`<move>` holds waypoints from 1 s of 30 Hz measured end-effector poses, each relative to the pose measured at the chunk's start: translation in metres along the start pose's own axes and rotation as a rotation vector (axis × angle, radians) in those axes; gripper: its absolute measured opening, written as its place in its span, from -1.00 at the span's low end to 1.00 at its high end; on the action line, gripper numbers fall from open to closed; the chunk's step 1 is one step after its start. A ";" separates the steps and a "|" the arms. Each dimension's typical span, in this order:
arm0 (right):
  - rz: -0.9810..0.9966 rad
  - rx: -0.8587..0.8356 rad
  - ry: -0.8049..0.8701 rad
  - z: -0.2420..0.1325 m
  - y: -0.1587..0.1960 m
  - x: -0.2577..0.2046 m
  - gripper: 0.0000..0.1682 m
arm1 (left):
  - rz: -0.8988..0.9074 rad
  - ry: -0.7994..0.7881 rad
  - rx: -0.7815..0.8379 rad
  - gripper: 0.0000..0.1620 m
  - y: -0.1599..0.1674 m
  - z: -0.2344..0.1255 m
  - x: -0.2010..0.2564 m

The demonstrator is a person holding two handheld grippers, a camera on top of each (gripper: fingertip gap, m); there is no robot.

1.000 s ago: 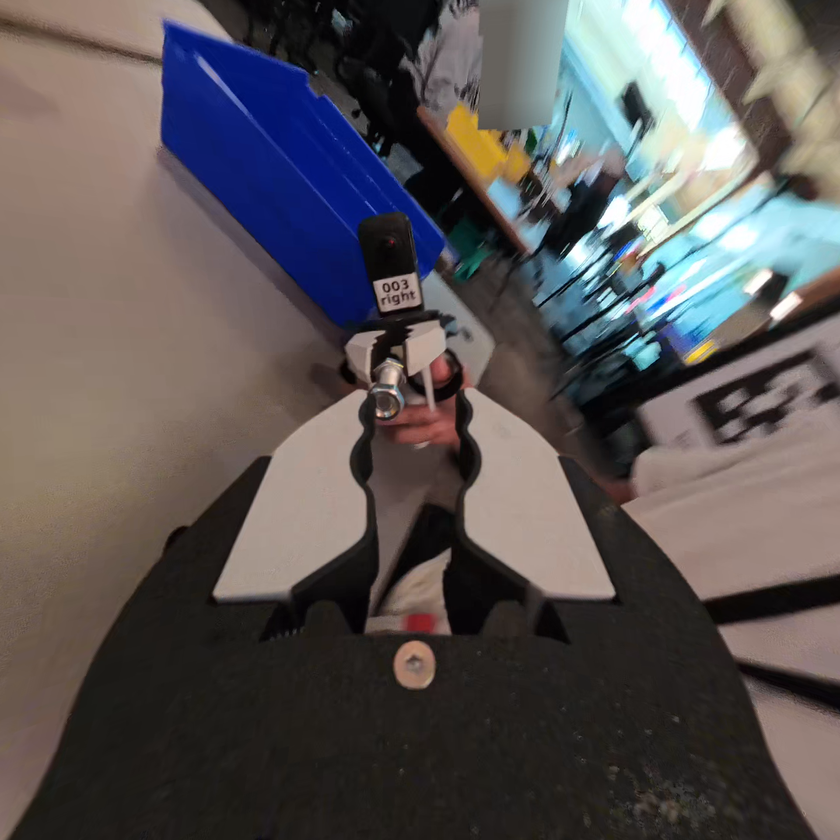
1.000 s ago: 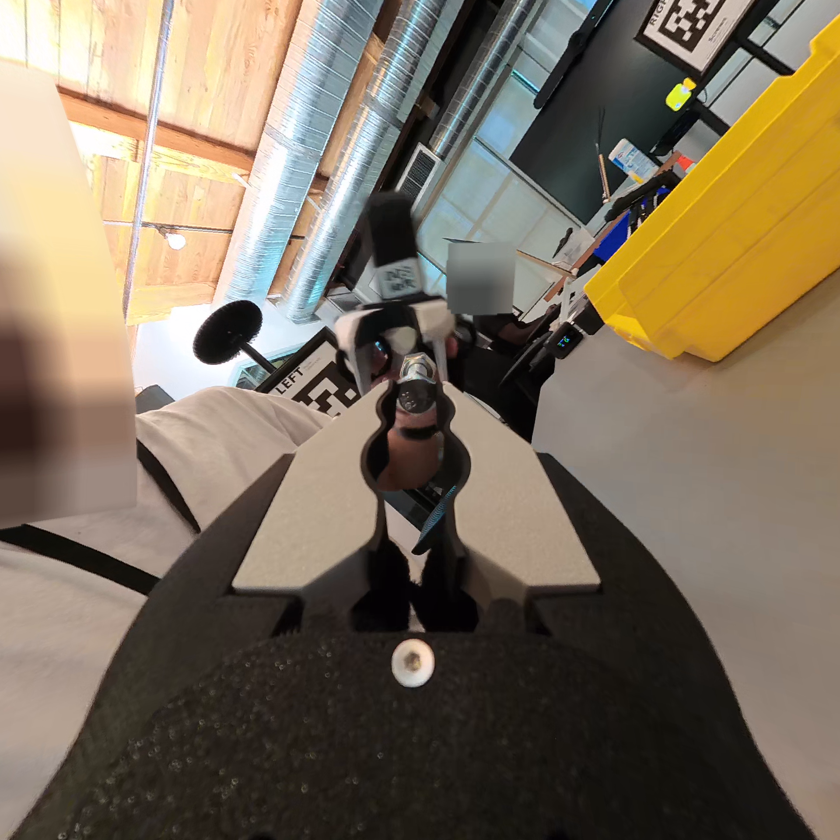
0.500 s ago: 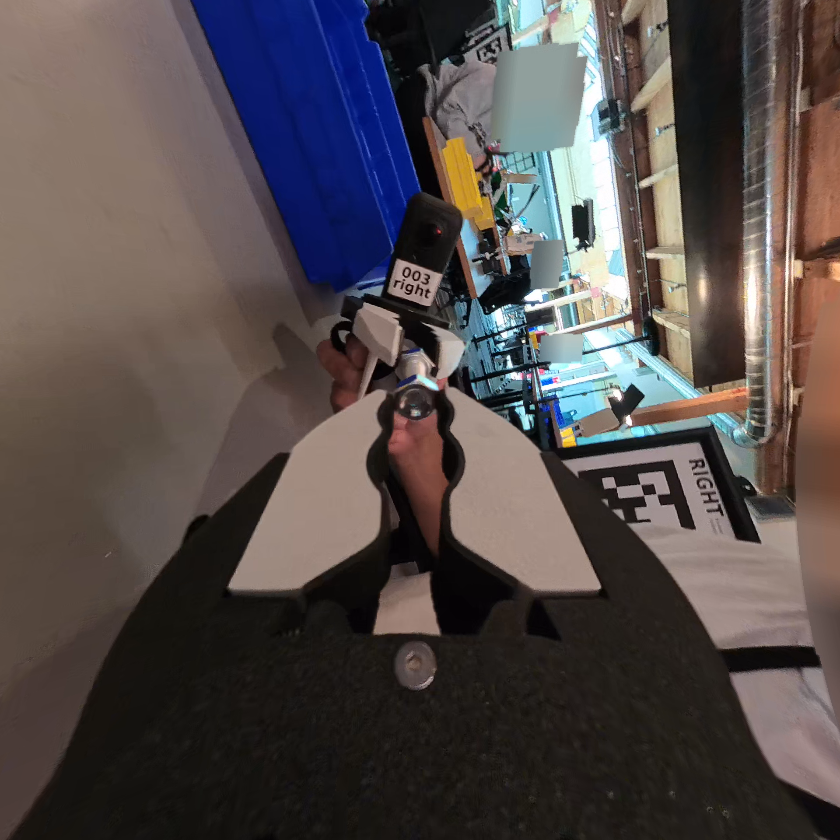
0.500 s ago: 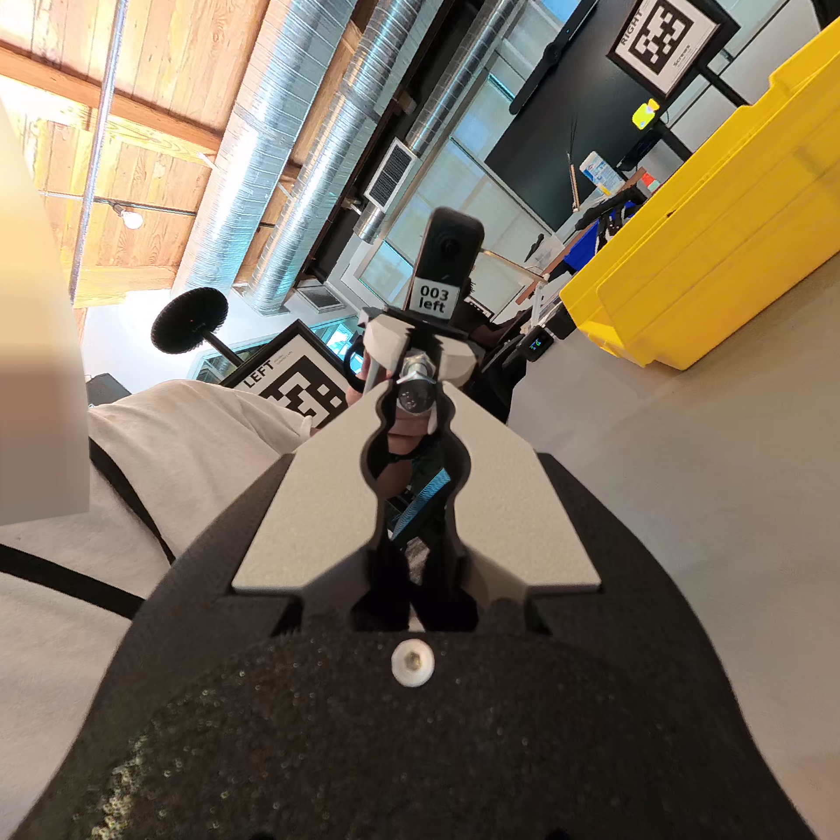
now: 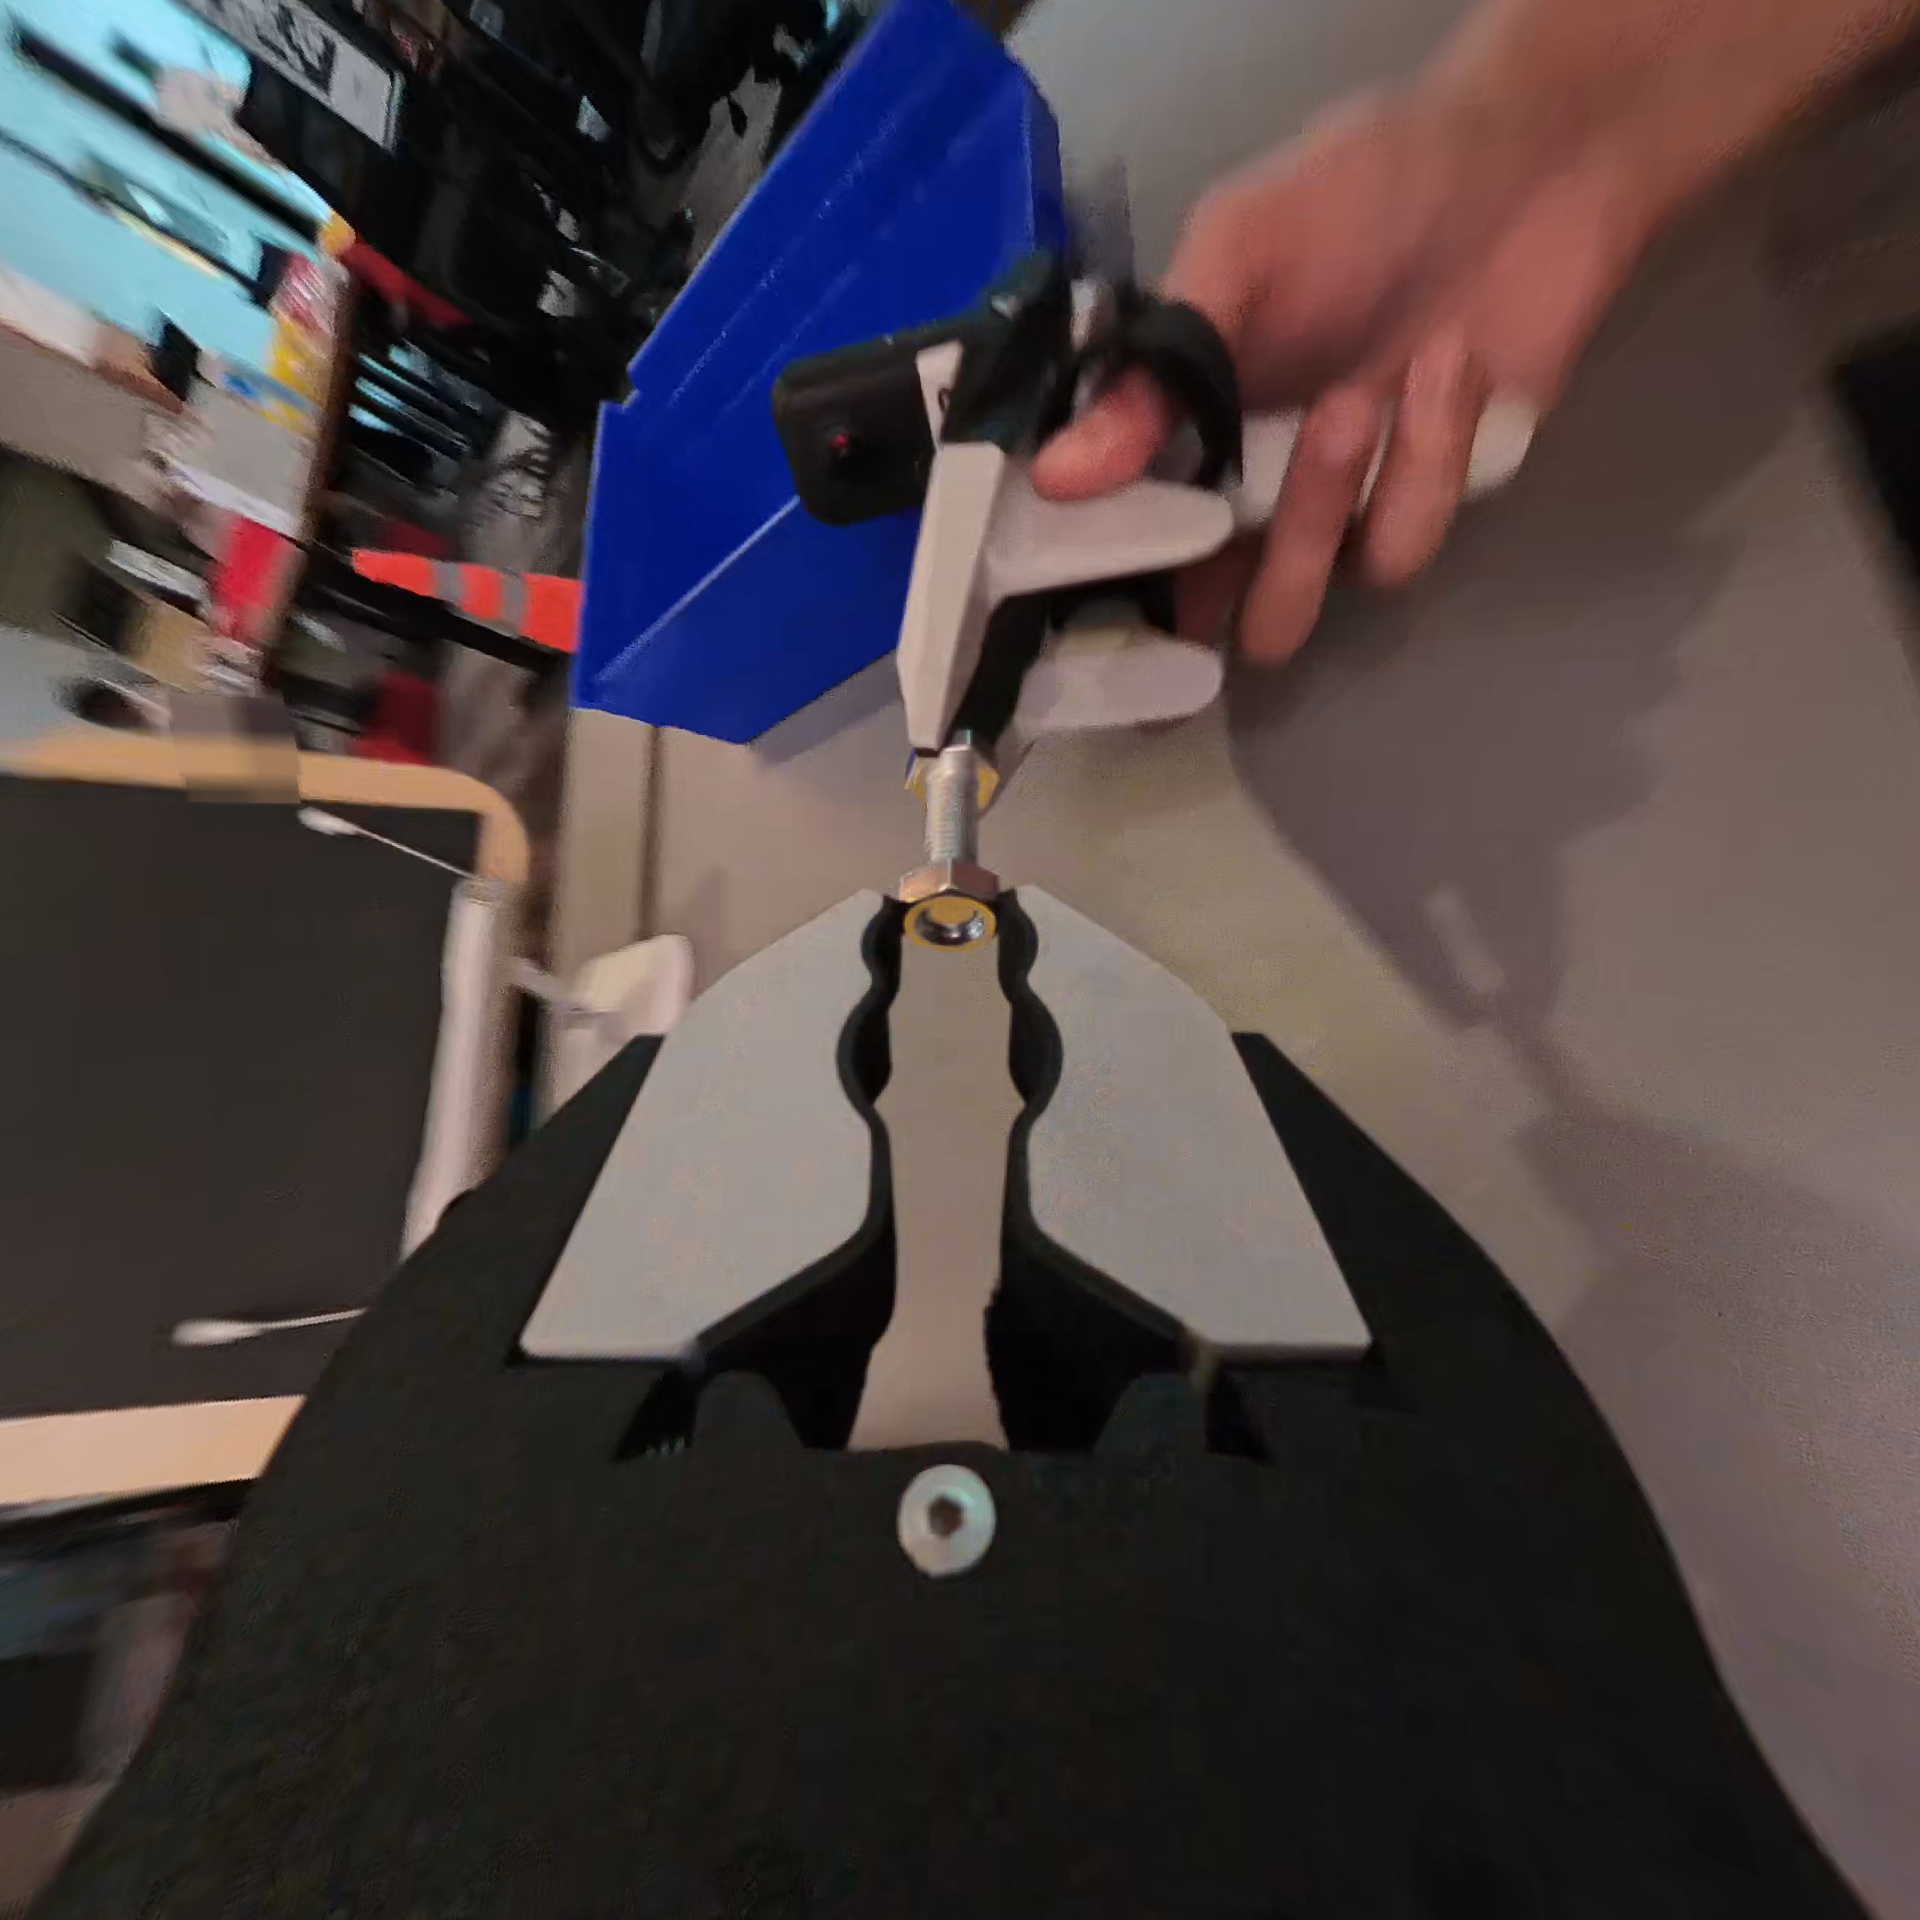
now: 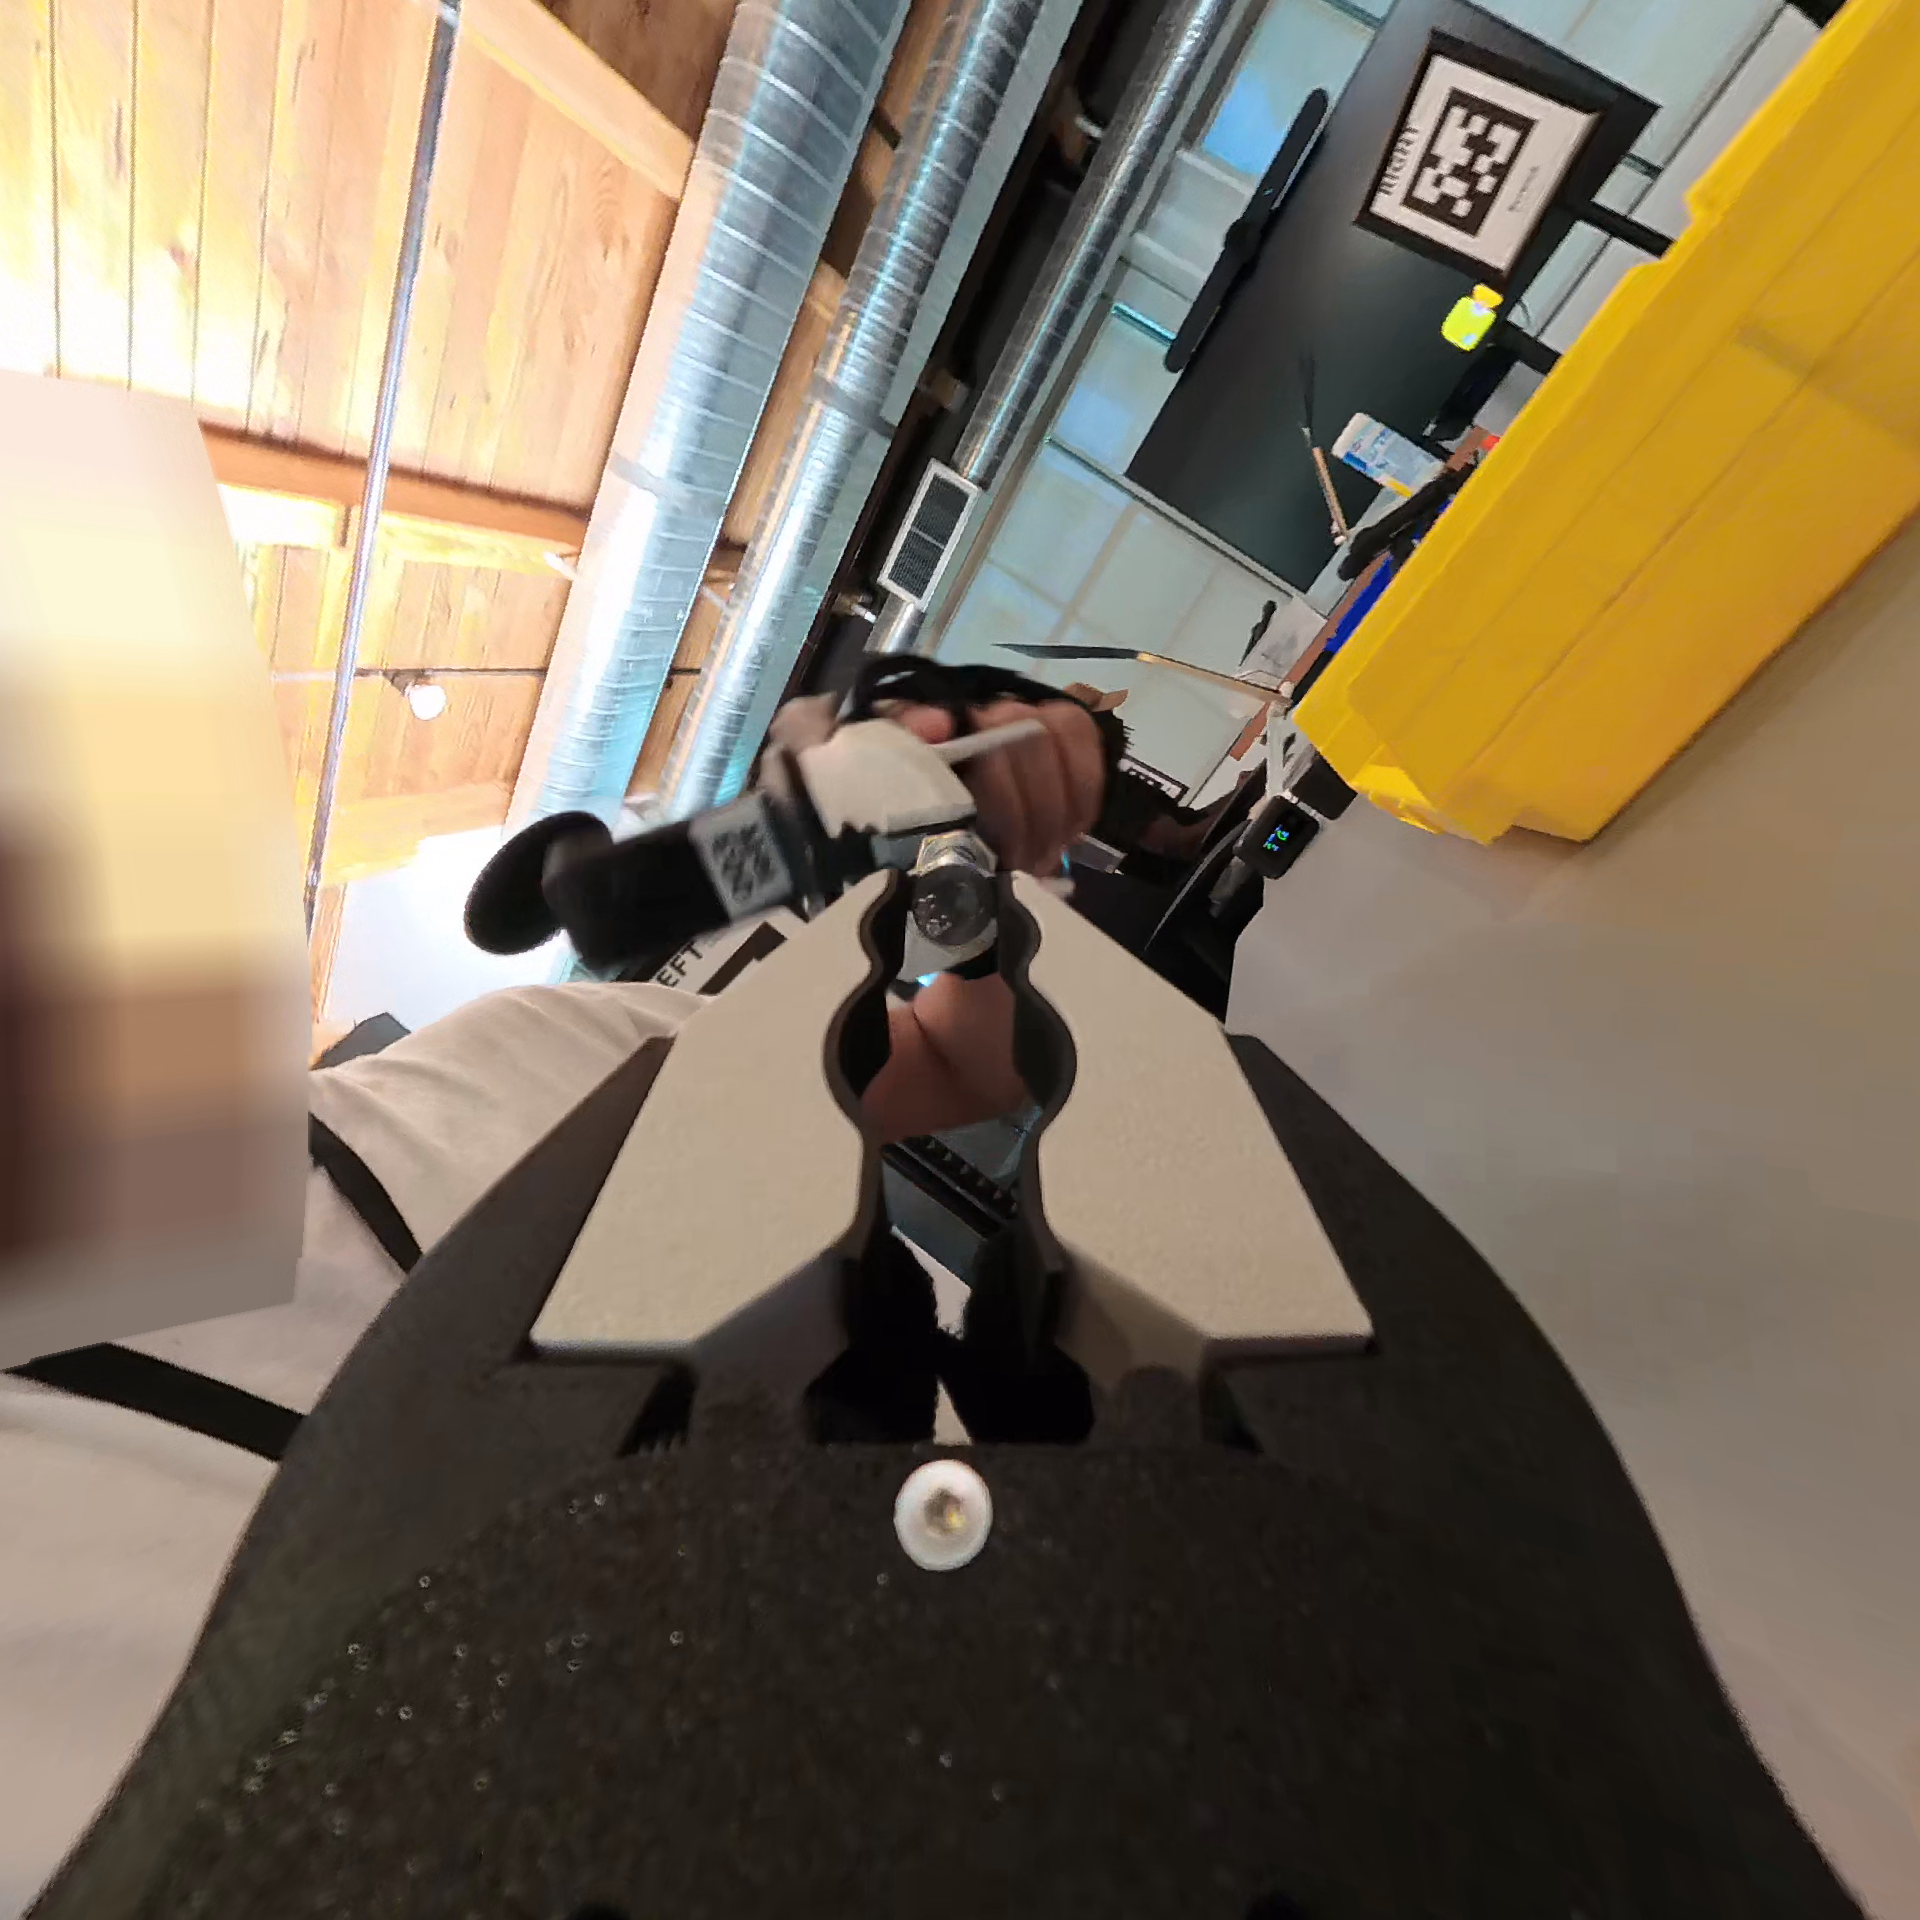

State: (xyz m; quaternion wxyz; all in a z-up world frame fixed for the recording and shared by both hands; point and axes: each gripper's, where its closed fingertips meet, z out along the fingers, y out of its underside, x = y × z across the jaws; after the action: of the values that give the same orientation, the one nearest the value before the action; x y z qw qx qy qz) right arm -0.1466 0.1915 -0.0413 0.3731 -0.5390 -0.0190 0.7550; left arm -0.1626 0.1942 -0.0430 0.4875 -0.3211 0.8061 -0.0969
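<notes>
Left tongs (image 5: 945, 914) clamped on nut (image 5: 948, 886) at 12 o'clock; right tongs (image 6: 951, 920) pinch bolt (image 6: 951, 914) head. Steel: rigid, small, slippery; grip the hex flats. Blue bin (image 5: 810, 436) behind.

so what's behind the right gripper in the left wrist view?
Behind the right gripper, holding the bolt, sits a blue bin on the grey table. The gripper and the hand cover the bin's near corner; its inside cannot be seen.
</notes>
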 end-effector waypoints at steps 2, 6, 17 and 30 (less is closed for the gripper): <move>0.013 0.003 0.004 -0.001 0.000 0.002 -0.81 | 0.155 -0.033 -0.043 -0.79 0.003 0.001 -0.001; 0.007 0.001 -0.004 0.001 0.000 0.001 -0.81 | -0.012 0.047 -0.039 -0.54 0.002 -0.004 0.003; -0.067 -0.014 0.051 -0.002 -0.002 0.003 -0.81 | -1.862 0.370 0.406 -0.41 0.001 -0.017 -0.002; -0.110 -0.079 0.116 0.003 0.009 0.011 -0.81 | -2.191 0.601 0.406 -0.77 0.002 -0.007 0.010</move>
State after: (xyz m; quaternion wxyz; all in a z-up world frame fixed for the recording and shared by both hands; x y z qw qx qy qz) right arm -0.1552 0.1925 -0.0527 0.3928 -0.5940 -0.0565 0.6997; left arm -0.1721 0.1891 -0.0477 -0.0270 -0.7284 0.1479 -0.6685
